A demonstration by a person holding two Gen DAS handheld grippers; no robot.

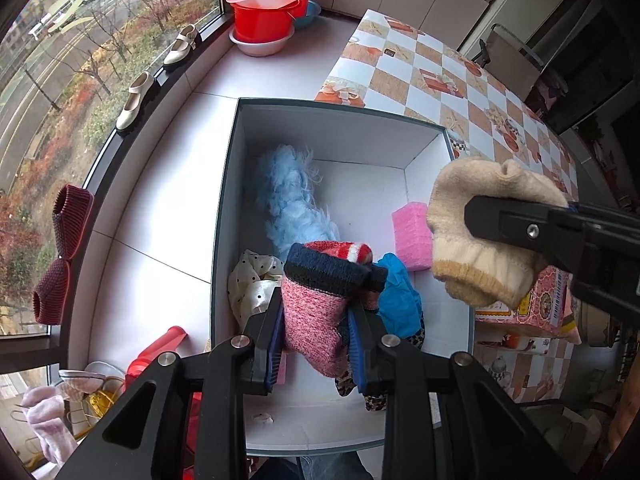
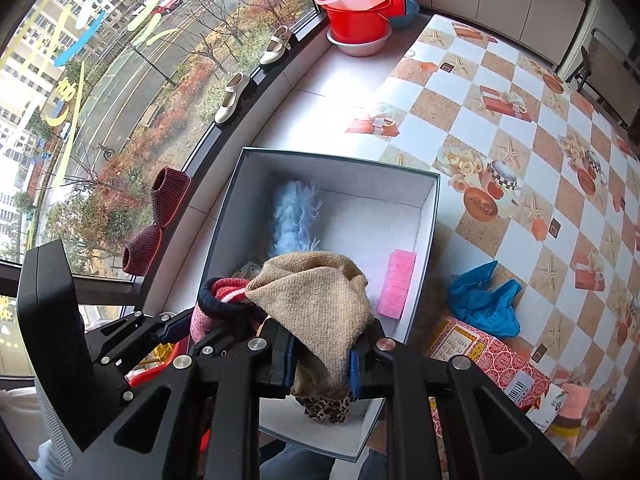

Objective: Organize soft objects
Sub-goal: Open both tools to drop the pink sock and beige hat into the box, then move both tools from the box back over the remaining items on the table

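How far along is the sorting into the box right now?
Partly done. Already in the open white box: a fluffy light-blue piece, a pink sponge block and a polka-dot cloth. In hand: the left tongs grip a pink-and-navy knit sock; the right tongs grip a beige knit sock, both above the box. Left: a crumpled blue plastic glove still on the checkered tablecloth.

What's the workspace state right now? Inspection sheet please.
Surface: checkered patterned tablecloth; open white cardboard box at its edge.
Job's things: fluffy light-blue plush, pink sponge block, polka-dot cloth in box.
Clutter: crumpled blue plastic bag, red printed carton.
Grippers: left gripper shut on pink knit sock; right gripper shut on beige knit sock.
Cables: nothing seen.
Surroundings: window, shoes on sill, stacked red and pink basins.
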